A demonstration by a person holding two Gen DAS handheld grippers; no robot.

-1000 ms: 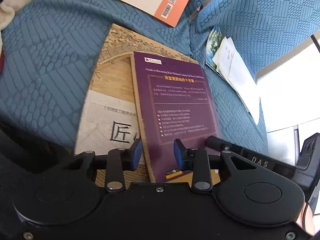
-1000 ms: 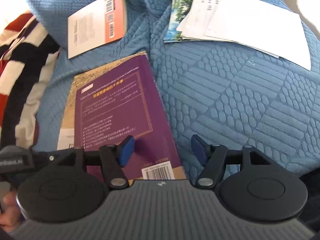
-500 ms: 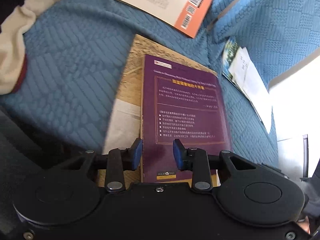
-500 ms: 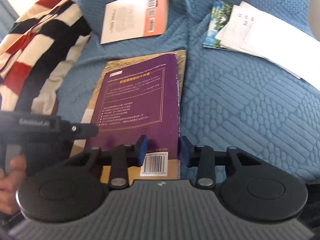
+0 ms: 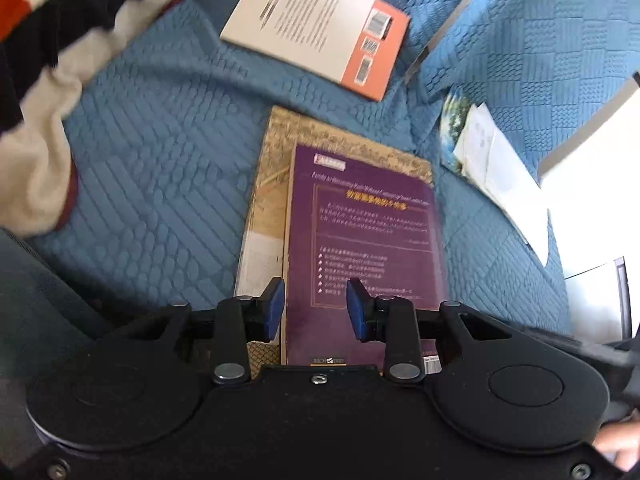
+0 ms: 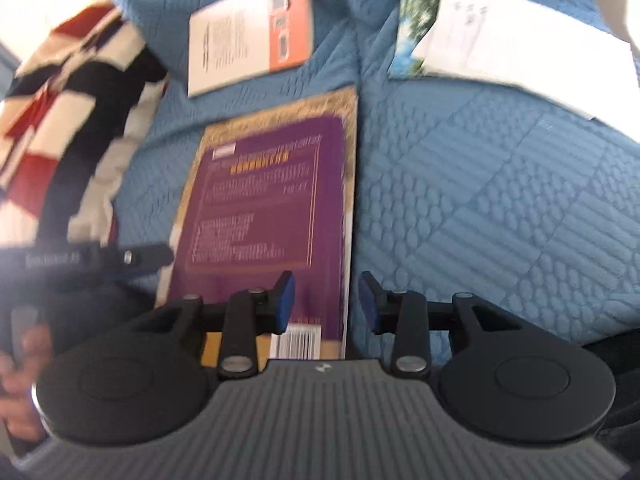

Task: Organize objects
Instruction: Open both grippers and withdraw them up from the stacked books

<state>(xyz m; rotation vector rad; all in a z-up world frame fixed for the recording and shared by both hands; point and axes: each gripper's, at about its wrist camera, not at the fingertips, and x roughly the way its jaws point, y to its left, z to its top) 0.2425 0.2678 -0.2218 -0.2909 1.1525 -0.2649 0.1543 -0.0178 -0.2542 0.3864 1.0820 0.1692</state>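
A purple book [image 5: 364, 252] lies on top of a larger tan book [image 5: 266, 216] on the blue quilted cover [image 5: 160, 184]. My left gripper [image 5: 316, 308] is open and empty over the near left edge of the purple book. My right gripper [image 6: 326, 300] is open and empty, its jaws straddling the right edge of the stack; the purple book [image 6: 264, 216] and the tan book [image 6: 350, 152] show there too. The left gripper's body [image 6: 92, 258] shows at the left of the right wrist view.
An orange and white book [image 5: 320, 28] lies at the back, also in the right wrist view [image 6: 248, 36]. A pile of white papers on a picture booklet [image 5: 492, 168] lies at the right [image 6: 500, 40]. A striped red, black and cream cloth [image 6: 64, 112] lies at the left [image 5: 40, 80].
Both grippers have drawn back and shifted left, so more of the back of the bed shows. The purple book now lies straighter on the tan book. The right jaws narrowed from a second ago.
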